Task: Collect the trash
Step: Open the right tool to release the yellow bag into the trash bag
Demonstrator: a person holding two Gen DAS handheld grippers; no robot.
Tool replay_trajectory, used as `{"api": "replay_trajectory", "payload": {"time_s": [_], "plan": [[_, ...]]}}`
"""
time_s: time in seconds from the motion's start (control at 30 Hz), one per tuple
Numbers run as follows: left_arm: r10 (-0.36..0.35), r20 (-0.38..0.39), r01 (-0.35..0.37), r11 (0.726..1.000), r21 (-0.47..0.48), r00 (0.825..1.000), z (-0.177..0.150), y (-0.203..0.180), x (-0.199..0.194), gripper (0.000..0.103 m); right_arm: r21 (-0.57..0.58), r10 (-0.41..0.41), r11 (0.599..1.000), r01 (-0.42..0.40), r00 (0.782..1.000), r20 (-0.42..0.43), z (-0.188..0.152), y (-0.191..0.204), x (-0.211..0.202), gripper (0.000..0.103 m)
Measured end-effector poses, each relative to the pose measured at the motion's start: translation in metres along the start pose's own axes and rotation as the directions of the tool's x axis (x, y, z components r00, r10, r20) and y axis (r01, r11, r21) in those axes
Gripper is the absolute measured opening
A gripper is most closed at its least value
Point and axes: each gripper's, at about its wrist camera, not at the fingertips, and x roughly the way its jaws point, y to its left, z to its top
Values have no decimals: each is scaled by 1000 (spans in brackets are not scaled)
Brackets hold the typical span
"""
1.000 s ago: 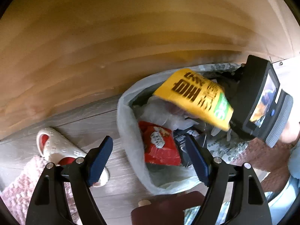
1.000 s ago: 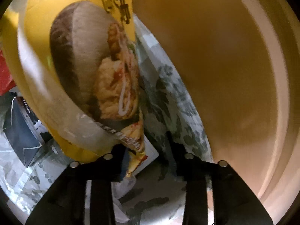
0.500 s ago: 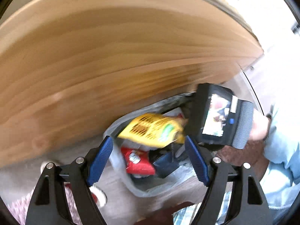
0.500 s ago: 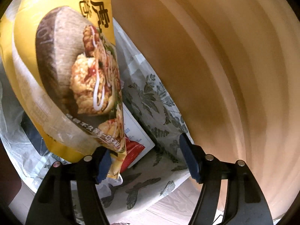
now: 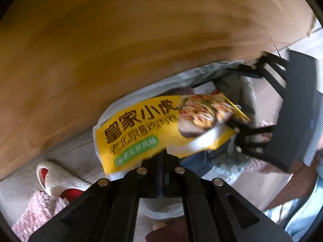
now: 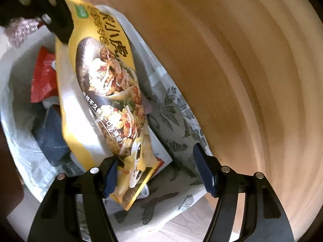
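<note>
Left gripper [image 5: 161, 157] clamped on lower edge of yellow wrapper [image 5: 161, 129], jaws fully together. Wrapper hangs over open trash bag [image 6: 20, 141], tilted, not yet inside. Right gripper [image 6: 159, 177] jaws wide apart; wrapper corner sits between them against left pad, no squeeze. Bag holds red packet [image 6: 43, 80] and dark packet [image 6: 52, 133]. Bag sits against wooden panel [image 5: 121, 40]. Slipper [image 5: 58, 179] on floor, left of bag.

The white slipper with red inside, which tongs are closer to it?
Left. The left tongs, shut on the yellow packet, are just beside the slipper. The right tongs are over the trash bag.
</note>
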Motion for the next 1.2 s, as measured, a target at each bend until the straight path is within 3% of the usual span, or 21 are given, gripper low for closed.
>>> {"api": "replay_trajectory", "payload": {"time_s": [0.23, 0.47, 0.5, 0.57, 0.6, 0.8, 1.0, 1.2], "plan": [[20, -27, -20, 1000, 18, 999, -3, -4, 15, 0, 6, 61, 998, -62, 998, 26, -6, -3, -19, 67], [18, -37, -18, 1000, 3, 999, -1, -3, 21, 0, 181, 216, 959, -217, 976, 21, -14, -29, -41, 67], [18, -39, -18, 1000, 2, 999, -1, -4, 22, 0, 207, 240, 949, -239, 971, 21, -14, -30, -39, 64], [14, -46, -14, 1000, -4, 999, -1, -1, 27, 0, 253, 287, 926, -279, 958, 7, -13, -33, -29, 41], [13, -52, -14, 1000, -7, 999, -2, 0, 29, 0, 269, 295, 921, -282, 956, -8, -12, -37, -24, 29], [26, -89, -27, 1000, -7, 996, -9, 7, 50, 0, 359, 303, 893, -271, 952, -34, -11, -40, 4, 16], [27, -99, -30, 999, -31, 995, -7, 12, 66, 0, 432, 297, 871, -234, 951, -83, -18, -49, 28, 16], [10, -60, -11, 1000, -19, 998, -9, 9, 49, 0, 488, 306, 840, -238, 950, -62, -23, -55, 13, 17]]}}
